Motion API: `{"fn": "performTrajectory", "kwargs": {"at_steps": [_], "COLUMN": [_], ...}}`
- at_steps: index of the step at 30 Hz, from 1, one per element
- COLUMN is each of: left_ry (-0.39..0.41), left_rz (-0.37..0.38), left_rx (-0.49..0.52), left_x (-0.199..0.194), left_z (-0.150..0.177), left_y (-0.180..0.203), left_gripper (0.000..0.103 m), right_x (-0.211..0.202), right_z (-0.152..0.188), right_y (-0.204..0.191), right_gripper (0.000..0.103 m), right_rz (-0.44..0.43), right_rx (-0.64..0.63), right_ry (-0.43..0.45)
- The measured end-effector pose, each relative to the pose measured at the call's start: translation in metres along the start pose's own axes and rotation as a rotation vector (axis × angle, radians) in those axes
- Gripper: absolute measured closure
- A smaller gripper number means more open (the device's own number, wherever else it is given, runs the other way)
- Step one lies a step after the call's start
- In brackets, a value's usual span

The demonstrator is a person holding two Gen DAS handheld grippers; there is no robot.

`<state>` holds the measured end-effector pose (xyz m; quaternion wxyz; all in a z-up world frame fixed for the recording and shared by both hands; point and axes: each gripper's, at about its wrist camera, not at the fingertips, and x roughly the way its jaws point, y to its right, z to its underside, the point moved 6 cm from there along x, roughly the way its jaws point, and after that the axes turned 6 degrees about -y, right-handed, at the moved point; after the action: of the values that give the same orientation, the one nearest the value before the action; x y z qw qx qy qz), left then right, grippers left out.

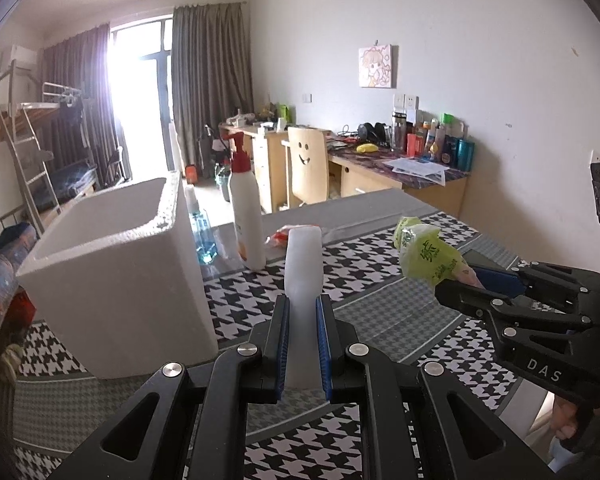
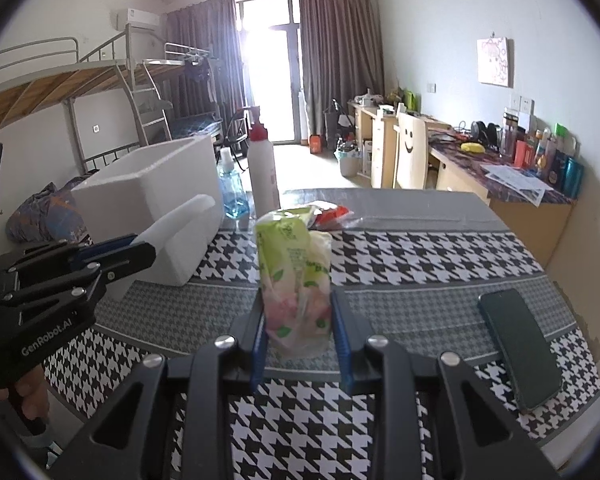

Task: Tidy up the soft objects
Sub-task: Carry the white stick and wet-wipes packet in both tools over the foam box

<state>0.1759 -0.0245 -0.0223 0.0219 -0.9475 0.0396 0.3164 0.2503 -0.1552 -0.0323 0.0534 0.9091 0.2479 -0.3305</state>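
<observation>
My left gripper (image 1: 303,300) is shut on a white foam strip (image 1: 303,264), which sticks up and forward above the houndstooth tablecloth (image 1: 359,264). The same strip (image 2: 172,220) shows at the left of the right wrist view, held by the left gripper (image 2: 140,248). My right gripper (image 2: 298,300) is shut on a green and pink tissue pack (image 2: 294,264), lifted over the table. That pack (image 1: 427,254) also appears at the right of the left wrist view, in the right gripper (image 1: 459,284). A white foam box (image 1: 116,264), open on top, stands at the left.
A white pump bottle (image 1: 246,208) with a red collar and a blue liquid bottle (image 1: 202,236) stand behind the box. A red and white packet (image 2: 331,214) lies mid-table. A dark phone (image 2: 517,346) lies at the right edge. A desk and a chair stand beyond.
</observation>
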Motion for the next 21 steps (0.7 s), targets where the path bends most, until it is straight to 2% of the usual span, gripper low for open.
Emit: {"fn": "performTrajectory", "kwargs": {"at_steps": [21], "left_ry": [0.05], "left_rz": [0.005], "left_rx": [0.002], "left_x": [-0.014], "left_z": [-0.031], "left_y": [-0.013], "left_gripper": [0.089], "right_x": [-0.005], "right_z": [-0.03], "right_y": [-0.008], "right_gripper": [0.069], "right_rz": [-0.021], "right_rx": [-0.026], "right_ry": [0.054]}}
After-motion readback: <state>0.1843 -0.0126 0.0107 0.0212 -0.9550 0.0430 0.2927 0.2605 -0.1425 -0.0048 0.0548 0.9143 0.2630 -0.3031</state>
